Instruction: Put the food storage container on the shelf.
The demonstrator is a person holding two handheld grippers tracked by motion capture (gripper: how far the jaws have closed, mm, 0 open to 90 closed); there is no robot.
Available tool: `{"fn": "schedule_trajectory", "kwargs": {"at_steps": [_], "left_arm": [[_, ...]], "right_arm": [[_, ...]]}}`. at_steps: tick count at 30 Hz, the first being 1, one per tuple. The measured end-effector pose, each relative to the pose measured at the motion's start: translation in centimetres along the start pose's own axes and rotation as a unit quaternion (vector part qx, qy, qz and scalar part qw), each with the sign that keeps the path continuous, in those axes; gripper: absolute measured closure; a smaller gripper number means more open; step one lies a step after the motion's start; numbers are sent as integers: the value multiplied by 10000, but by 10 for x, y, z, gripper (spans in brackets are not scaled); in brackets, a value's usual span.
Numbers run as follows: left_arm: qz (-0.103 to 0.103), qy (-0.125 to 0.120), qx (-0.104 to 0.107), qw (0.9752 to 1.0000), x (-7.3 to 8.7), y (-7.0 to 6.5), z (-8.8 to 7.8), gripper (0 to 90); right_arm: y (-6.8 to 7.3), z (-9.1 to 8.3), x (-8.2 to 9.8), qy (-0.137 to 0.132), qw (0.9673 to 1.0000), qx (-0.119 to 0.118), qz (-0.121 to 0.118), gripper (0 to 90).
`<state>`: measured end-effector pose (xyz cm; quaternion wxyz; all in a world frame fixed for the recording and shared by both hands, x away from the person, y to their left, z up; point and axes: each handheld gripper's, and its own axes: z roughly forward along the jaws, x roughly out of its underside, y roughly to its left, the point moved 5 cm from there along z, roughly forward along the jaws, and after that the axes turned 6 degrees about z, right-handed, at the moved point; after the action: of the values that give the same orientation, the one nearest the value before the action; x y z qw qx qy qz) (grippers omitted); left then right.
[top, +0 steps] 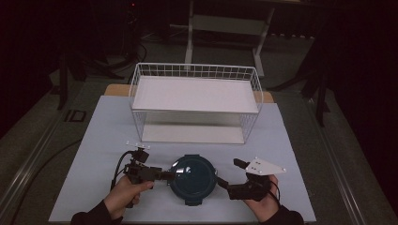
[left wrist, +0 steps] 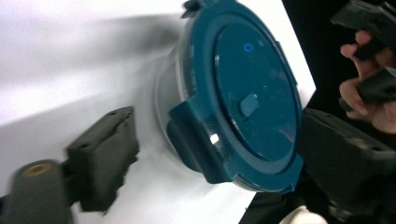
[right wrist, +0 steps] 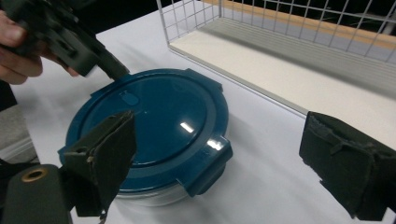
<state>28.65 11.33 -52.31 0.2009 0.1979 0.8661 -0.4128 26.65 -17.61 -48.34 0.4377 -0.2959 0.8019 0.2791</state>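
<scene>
Container (left wrist: 243, 93) base mostly hidden under its lid; motion-blurred left tool view.

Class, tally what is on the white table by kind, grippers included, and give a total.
Round container with blue lid: 1
White wire basket: 1
Grippers: 2, left gripper and right gripper
Total: 4
</scene>
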Motion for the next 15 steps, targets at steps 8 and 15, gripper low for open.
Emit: {"fn": "schedule_trajectory", "kwargs": {"at_steps": [8, 15], "left_arm": [[-445, 211, -5, 9988, 4, 7, 5, 299], [-680, 252, 174, 9972, 6, 11, 9, 418]], "right_arm": [[2, 6, 1, 173, 9998, -110, 84, 136], [3, 8, 2, 222, 9996, -142, 108, 143]]}}
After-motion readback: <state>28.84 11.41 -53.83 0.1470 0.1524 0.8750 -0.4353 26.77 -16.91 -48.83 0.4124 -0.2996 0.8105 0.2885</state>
